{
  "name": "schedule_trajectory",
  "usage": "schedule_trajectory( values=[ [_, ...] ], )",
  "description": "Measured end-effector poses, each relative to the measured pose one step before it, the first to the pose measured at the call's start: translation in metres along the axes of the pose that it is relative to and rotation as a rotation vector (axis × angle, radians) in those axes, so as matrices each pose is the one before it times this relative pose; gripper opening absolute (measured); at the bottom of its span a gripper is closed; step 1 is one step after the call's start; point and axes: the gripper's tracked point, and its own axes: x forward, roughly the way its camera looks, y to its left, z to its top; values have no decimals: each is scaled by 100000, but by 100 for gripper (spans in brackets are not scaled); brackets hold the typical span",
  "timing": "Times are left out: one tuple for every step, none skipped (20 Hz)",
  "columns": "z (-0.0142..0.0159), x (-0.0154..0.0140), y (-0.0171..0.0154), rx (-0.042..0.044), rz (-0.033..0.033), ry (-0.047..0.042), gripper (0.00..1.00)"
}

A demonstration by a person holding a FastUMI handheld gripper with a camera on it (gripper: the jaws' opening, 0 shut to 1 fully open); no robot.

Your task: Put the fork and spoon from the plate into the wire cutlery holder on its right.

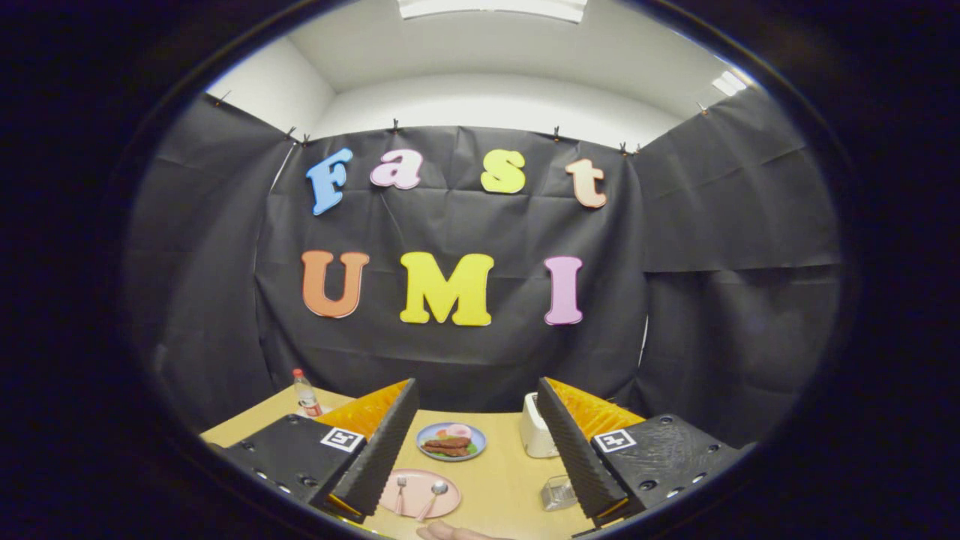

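A pink plate point(442, 501) lies on the wooden table between my fingers, close to the left one. On it rest a fork point(400, 495) and a spoon point(433, 496), side by side. The wire cutlery holder point(558, 493) stands to the plate's right, right beside my right finger and partly hidden by it. My gripper point(476, 450) hangs above the table, open wide, with nothing between its fingers point(379, 457).
Beyond the pink plate sits a blue plate of food point(451, 441). A white toaster-like box point(535, 431) stands behind the right finger. A small bottle with a red cap point(305, 392) is at the table's far left. A person's hand point(450, 532) shows at the near edge.
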Motion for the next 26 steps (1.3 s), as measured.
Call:
schedule_trajectory(
  values=[
    [-716, 297, 364, 119, 597, 1746, 95],
    [-793, 386, 450, 337, 959, 1561, 95],
    [-805, 354, 370, 198, 601, 1658, 95],
    [-1044, 517, 255, 108, 320, 1823, 95],
    [-1081, 572, 279, -27, 220, 2090, 95],
    [-1216, 675, 342, -148, 19, 2089, 95],
    [-1242, 682, 272, -413, -11, 2317, 95],
    [-1519, 844, 412, -489, 169, 2687, 95],
    [-1556, 1003, 361, -622, -125, 3156, 95],
    [-1790, 1278, 321, -257, -247, 3660, 95],
    [-1700, 1147, 414, -628, 72, 3643, 96],
    [-1984, 1339, 278, -504, -328, 4420, 95],
    [-1875, 1309, 440, 39, 511, 4568, 95],
    [-1949, 1432, 304, -270, -942, 4427, 95],
    [-1678, 1362, 231, -170, -510, 4386, 94],
    [-1667, 1402, 444, 244, -155, 4101, 94],
    [-1579, 1275, 355, 172, -325, 4125, 94],
    [-1281, 1332, 225, 100, -62, 4415, 93],
    [-1131, 1406, 280, 637, 153, 4211, 93],
    [-1102, 1274, 470, 367, 359, 4264, 90],
    [-1107, 1006, 345, 251, 271, 4029, 89],
    [-1547, 1137, 498, 133, 327, 4563, 89],
    [-790, 855, 502, 339, 605, 3490, 88],
    [-459, 885, 662, 184, 1480, 1952, 87],
    [-233, 580, 461, -40, 386, 1183, 82],
    [-308, 769, 372, -505, 11, 1151, 77]
  ],
)
